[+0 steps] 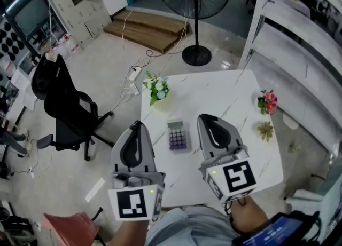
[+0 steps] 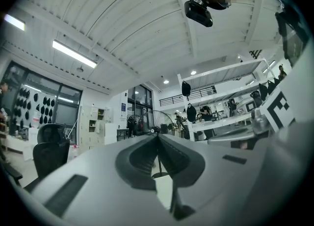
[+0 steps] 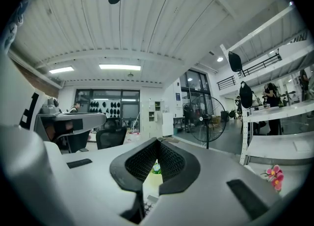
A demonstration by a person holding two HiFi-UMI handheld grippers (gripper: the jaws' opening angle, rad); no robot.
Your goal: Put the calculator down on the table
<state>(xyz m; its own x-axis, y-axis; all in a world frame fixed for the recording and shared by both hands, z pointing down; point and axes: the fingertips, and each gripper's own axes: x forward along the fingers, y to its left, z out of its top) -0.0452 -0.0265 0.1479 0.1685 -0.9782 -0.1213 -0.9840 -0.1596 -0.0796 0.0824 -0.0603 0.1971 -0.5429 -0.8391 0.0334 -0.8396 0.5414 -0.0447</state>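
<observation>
The calculator [image 1: 177,135] lies flat on the table [image 1: 224,93], between both grippers and touching neither. The fingers of the left gripper [image 1: 137,125] and the right gripper [image 1: 206,118] are together and hold nothing. I think only a careless low sweep could knock it away.

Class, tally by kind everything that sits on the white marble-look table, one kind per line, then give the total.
calculator: 1
flowering plants: 2, the white-flowered plant and the pink-flowered plant
spiky plant with no flowers: 1
Total: 4
</observation>
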